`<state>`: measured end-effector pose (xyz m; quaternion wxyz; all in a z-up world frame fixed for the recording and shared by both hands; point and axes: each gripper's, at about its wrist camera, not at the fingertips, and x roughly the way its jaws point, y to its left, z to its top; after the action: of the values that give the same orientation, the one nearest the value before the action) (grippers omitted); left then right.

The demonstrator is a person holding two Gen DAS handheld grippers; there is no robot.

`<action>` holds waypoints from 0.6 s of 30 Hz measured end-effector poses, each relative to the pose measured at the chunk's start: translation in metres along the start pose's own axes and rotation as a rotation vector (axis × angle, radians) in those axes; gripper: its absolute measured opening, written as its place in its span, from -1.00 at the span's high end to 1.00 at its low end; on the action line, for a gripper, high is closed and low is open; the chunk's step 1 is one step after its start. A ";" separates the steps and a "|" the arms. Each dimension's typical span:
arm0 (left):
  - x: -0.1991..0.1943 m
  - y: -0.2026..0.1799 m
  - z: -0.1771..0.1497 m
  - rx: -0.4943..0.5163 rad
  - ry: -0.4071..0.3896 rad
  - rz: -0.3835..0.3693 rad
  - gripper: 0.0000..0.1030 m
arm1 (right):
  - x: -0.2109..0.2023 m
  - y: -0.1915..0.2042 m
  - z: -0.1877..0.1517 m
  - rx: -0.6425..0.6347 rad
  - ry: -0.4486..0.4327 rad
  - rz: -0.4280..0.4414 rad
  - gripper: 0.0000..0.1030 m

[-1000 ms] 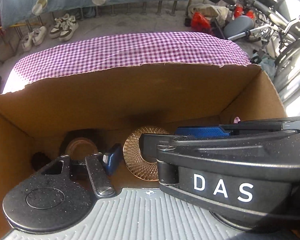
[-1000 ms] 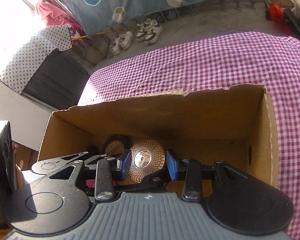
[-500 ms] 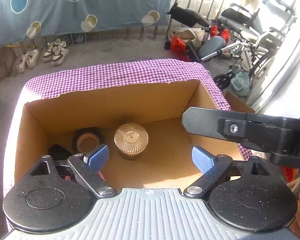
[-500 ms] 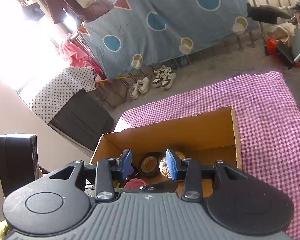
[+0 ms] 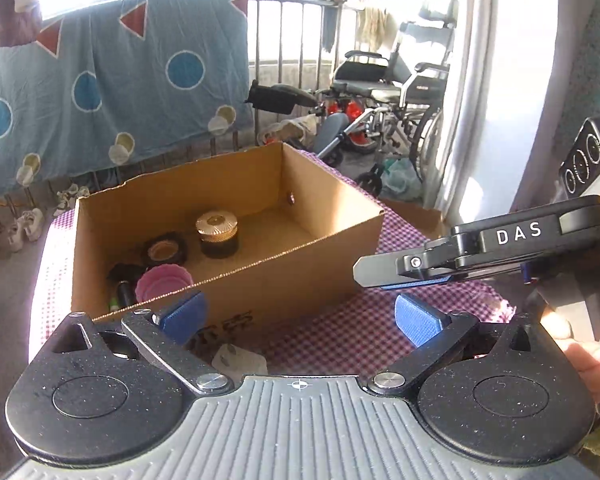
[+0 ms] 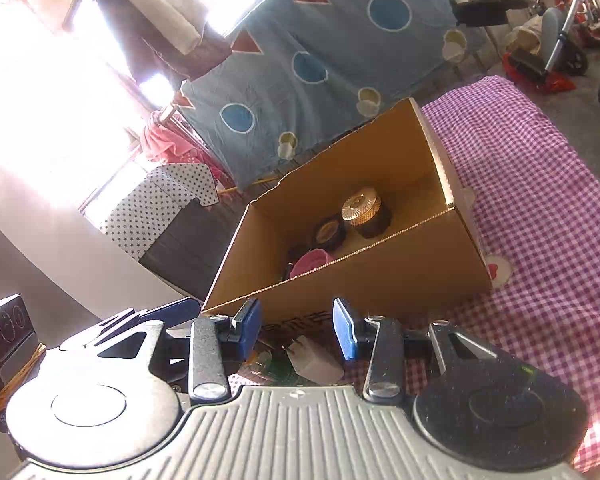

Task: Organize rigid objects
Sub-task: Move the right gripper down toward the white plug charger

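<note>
Both grippers, left (image 5: 298, 316) and right (image 6: 296, 326), empty, jaws apart, near box (image 5: 300, 276) holding 1 jar (image 5: 217, 234).

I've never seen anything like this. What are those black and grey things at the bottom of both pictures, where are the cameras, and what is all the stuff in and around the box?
There is no robot here. A person holds a hand tool in each hand, each ending in a two-fingered claw with blue pads, and a wide-angle camera on each tool looks forward along the fingers.

One picture comes from the left claw, the other from the right claw. Both are open and hold nothing.

A cardboard box stands on a checked cloth. Inside it are a dark jar with a gold lid, a black ring-shaped thing and a pink cup. Outside, just before the box, lies a white plug.
</note>
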<state>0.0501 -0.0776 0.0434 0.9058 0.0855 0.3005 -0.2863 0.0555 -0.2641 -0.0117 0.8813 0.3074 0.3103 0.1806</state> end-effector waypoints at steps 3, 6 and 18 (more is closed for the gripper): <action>0.016 -0.011 -0.027 0.021 0.027 0.017 -0.92 | 0.014 -0.005 -0.015 0.025 0.044 -0.002 0.17; 0.038 -0.009 -0.041 -0.017 0.063 0.029 -0.81 | 0.029 -0.007 -0.018 0.028 0.076 -0.017 0.17; 0.102 0.011 -0.055 -0.087 0.150 0.193 -0.16 | 0.101 -0.019 -0.003 0.059 0.217 0.056 0.23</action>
<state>0.0964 -0.0982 -0.0619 0.9070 0.0958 0.3700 -0.1772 0.1313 -0.2254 -0.0701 0.8279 0.3202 0.4002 0.2279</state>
